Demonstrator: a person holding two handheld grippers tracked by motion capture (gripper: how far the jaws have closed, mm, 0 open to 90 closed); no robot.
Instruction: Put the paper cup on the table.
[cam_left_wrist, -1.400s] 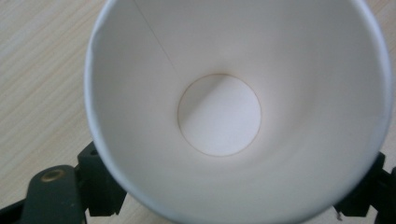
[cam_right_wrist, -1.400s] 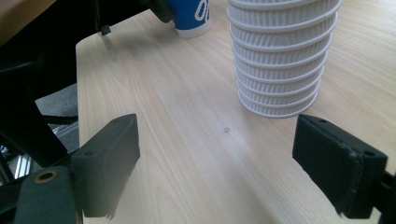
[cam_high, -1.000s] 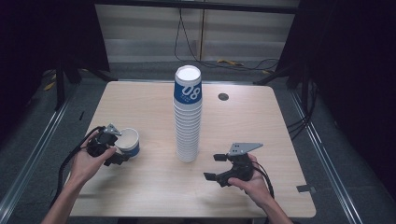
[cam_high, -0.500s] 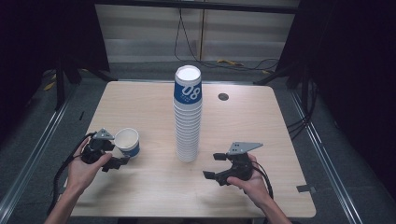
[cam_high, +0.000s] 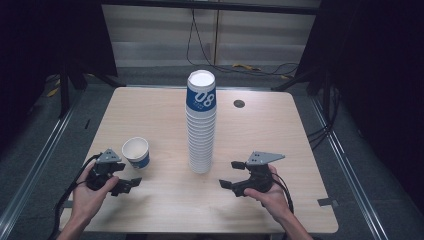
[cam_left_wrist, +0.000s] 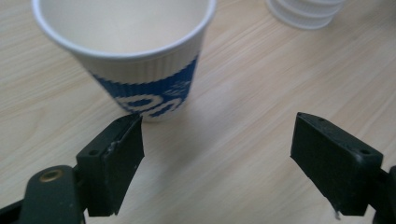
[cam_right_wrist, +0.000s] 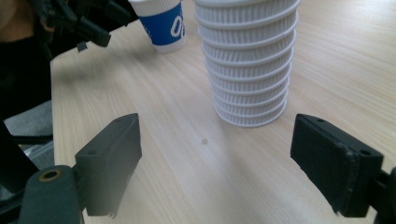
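A tall stack of white ribbed paper cups (cam_high: 201, 125), the top one banded blue, stands mid-table. A single blue-and-white cup (cam_high: 136, 151) stands upright to its left. My left gripper (cam_high: 127, 175) sits just on the near side of that cup, open and apart from it; in the left gripper view the cup (cam_left_wrist: 130, 60) is ahead of the left jaw, outside the empty gap of the gripper (cam_left_wrist: 217, 154). My right gripper (cam_high: 229, 174) is open near the stack's base; its jaws have just been closing a little with nothing between them (cam_right_wrist: 215, 158), the stack (cam_right_wrist: 247, 60) beyond.
The wooden table (cam_high: 280, 130) has a round cable hole (cam_high: 239, 103) at the back right and a tape piece (cam_high: 325, 201) by the right front corner. In the right gripper view the single cup (cam_right_wrist: 161, 23) and the left gripper (cam_right_wrist: 79, 23) show farther off.
My left gripper has drawn back from the single cup toward the table's near edge, leaving the cup standing in place. The right hand has stayed where it was.
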